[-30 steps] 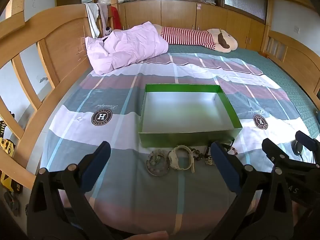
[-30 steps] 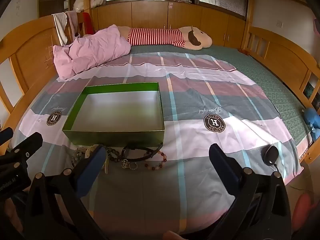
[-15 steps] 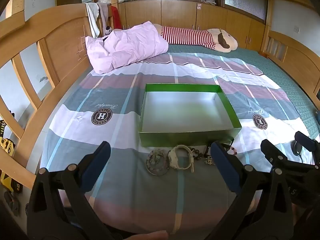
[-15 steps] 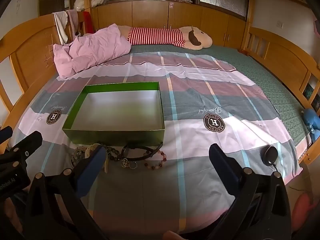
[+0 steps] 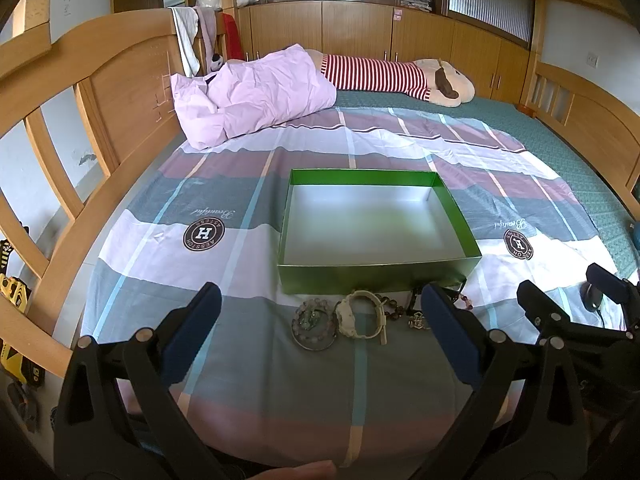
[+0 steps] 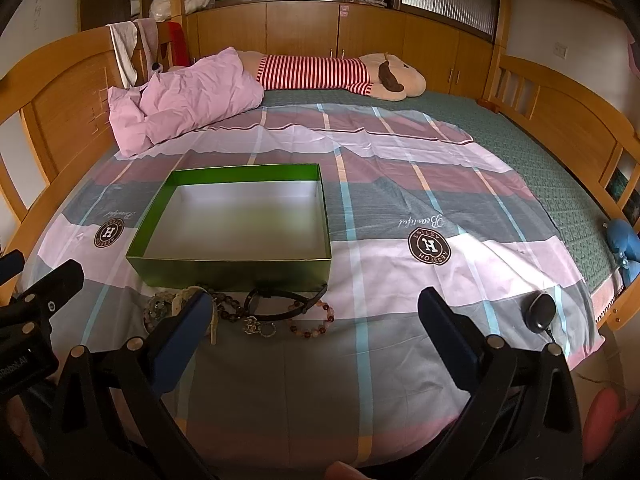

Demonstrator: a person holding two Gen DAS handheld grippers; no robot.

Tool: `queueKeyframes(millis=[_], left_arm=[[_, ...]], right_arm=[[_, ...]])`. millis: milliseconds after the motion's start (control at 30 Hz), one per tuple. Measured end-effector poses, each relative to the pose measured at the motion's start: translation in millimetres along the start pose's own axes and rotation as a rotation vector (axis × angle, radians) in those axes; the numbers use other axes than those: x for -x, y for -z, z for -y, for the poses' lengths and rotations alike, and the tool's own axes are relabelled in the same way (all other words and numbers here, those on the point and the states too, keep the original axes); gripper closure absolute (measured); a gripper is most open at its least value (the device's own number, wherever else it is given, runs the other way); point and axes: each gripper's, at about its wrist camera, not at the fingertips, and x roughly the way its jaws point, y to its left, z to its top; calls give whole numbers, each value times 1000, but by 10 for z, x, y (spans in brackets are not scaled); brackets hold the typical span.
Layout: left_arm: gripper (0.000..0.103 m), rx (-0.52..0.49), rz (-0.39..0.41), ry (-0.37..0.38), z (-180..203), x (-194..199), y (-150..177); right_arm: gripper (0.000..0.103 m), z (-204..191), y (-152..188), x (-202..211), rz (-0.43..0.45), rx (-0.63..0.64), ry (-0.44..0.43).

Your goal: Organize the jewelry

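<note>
Near the foot edge of the bed (image 5: 248, 392), on the checked bedsheet, the jewelry lies in a short row just before the front wall of the green box (image 5: 378, 277), which has nothing inside. From the left there are a grey-green bead bracelet (image 5: 314, 329), a cream watch (image 5: 360, 318), a dark bead string (image 6: 228, 303), a black band (image 6: 286, 300), a small metal charm (image 6: 258, 326) and a pink bead bracelet (image 6: 312, 322). Several pieces touch or overlap each other.

Both tongs hang above the sheet, nearer to the bed's edge than the row. The left tongs (image 5: 318, 320) are wide apart and hold nothing; the right tongs (image 6: 312, 318) are the same.

I judge that all pieces are light. The bead bracelets are probably loose and will sag and roll, so it is better to pinch across one side of the ring. The watch looks stiffer; its strap near the case seems a good place. The charm is small and flat on soft cloth, so it may slip.
</note>
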Motion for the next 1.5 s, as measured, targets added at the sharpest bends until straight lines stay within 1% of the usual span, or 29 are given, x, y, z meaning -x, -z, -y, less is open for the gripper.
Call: queueKeyframes(millis=[1500], left_arm=[[4,4,-4,2,14,22,23]], right_arm=[[3,-88,3,-4,-9,18,0]])
